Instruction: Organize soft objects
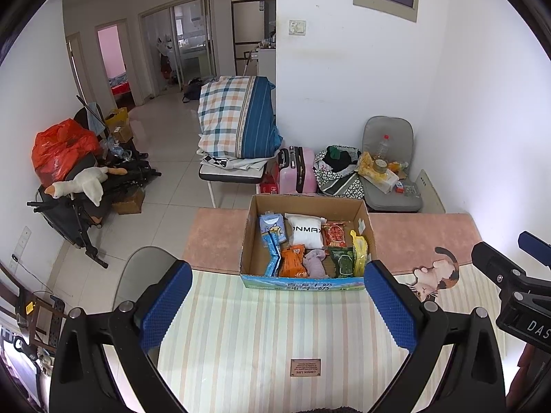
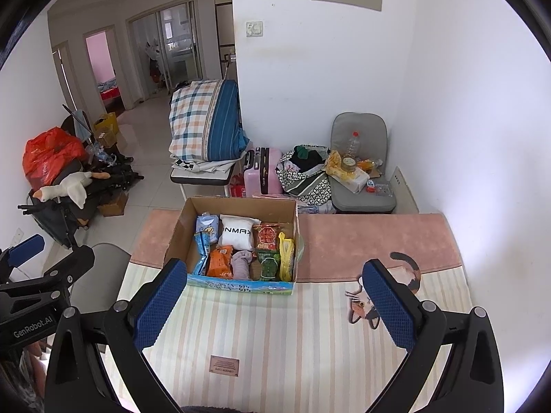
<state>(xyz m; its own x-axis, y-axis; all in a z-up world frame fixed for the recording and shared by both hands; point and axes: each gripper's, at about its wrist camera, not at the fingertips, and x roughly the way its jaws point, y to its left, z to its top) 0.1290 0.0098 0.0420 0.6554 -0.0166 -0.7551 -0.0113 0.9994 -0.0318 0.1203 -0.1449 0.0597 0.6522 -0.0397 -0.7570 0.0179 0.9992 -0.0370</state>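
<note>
A table covered with a pastel striped cloth (image 1: 275, 337) fills the space ahead of and under both grippers; its far strip is plain pink, and a cartoon calico cat (image 2: 385, 292) is printed on it, just behind the right gripper's right finger.

An open brown cardboard box with a blue printed front panel (image 1: 361, 213) sits on the cloth beyond the fingertips. From the left gripper it lies straight ahead between the two fingers; from the right gripper it lies ahead and to the left, its near left corner just behind the left fingertip.

The soft objects are packed inside the box in two rows. In the far row: a pale blue printed pouch (image 1: 272, 228), a white pillow-like pack with black lettering (image 1: 306, 232) and a red snack packet (image 1: 335, 234). In the near row: a blue folded packet (image 1: 273, 258), an orange packet (image 1: 292, 261), a bundle of lilac-grey fabric (image 1: 316, 261), a dark green packet (image 1: 342, 261) and a yellow packet (image 1: 359, 254) standing against the right wall.

The left gripper (image 1: 277, 306), black with blue textured pads, is spread wide and holds nothing. The right gripper (image 2: 272, 304), of the same build, is likewise spread wide and empty, above bare cloth.
</note>
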